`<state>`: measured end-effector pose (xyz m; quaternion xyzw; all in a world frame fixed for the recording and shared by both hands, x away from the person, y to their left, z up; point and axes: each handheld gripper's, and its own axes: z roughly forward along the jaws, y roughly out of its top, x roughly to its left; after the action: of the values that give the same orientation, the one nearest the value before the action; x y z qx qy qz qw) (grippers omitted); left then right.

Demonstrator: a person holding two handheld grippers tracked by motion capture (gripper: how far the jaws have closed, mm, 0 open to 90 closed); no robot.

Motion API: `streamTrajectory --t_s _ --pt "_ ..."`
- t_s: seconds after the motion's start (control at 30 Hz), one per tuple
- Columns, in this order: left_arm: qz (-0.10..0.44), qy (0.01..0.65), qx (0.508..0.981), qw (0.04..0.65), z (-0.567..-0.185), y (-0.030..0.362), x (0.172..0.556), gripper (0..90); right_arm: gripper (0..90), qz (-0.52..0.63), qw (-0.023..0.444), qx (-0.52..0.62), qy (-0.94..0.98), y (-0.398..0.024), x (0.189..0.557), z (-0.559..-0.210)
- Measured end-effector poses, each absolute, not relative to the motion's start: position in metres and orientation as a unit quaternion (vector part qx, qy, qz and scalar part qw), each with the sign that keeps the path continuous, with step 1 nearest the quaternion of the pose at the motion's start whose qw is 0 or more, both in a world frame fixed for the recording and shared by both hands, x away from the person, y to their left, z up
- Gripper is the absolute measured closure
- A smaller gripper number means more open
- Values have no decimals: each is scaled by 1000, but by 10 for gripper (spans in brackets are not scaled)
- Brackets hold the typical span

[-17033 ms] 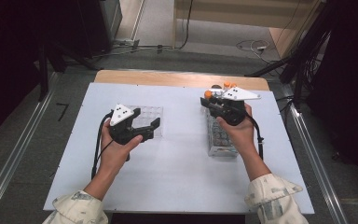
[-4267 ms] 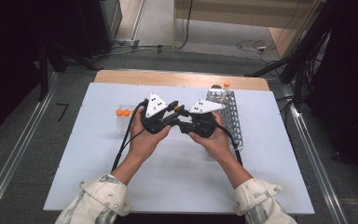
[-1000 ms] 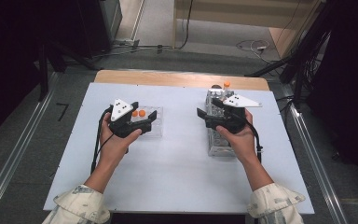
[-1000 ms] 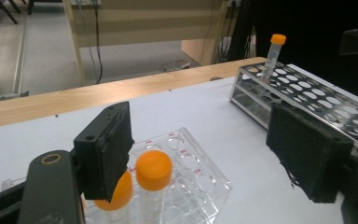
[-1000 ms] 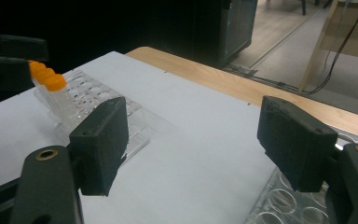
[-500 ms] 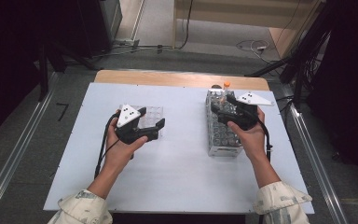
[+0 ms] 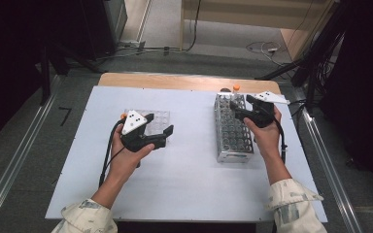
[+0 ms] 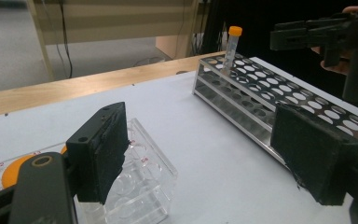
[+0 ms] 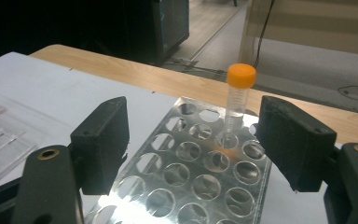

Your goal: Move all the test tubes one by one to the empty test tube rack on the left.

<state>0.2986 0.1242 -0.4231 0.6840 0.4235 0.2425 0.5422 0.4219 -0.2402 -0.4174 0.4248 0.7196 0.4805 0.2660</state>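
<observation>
**Releasing the orange-capped tube cleanly and clearing the rack**

While the fingers of the right gripper stand wide apart with nothing pressed between them, the clear plastic tube with the orange cap is seen upright in a far-row hole of the perforated metal tube rack, just ahead of the gap between the fingers. The placement is judged to be done or nearly so, and the step in hand is taken to be the withdrawal. It is best made straight back along the line of the fingers, so that neither pad brushes the cap; a sideways swing could tip the tube or nudge the rack. The fingers should be kept wide until the cap is well clear.

In the high view the right gripper is held over the far end of the rack, which stands at the right of the white counter, the tube rising at its far edge.

The left gripper is also held with fingers wide and empty, at the near edge of the clear plastic well tray. In the left gripper view, orange caps are seen lying in the tray behind the left finger. If another tube is to be fetched, the caps should be approached from above, with the tray left unshifted.
</observation>
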Motion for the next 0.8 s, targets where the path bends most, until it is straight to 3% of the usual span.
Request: streamTrajectory --t_s 0.57,0.8 --pt "239 430 681 543 -426 128 300 200 321 463 288 437 716 -245 465 -439" --pt "238 431 680 543 -427 129 300 200 419 453 287 430 726 -242 480 -445"
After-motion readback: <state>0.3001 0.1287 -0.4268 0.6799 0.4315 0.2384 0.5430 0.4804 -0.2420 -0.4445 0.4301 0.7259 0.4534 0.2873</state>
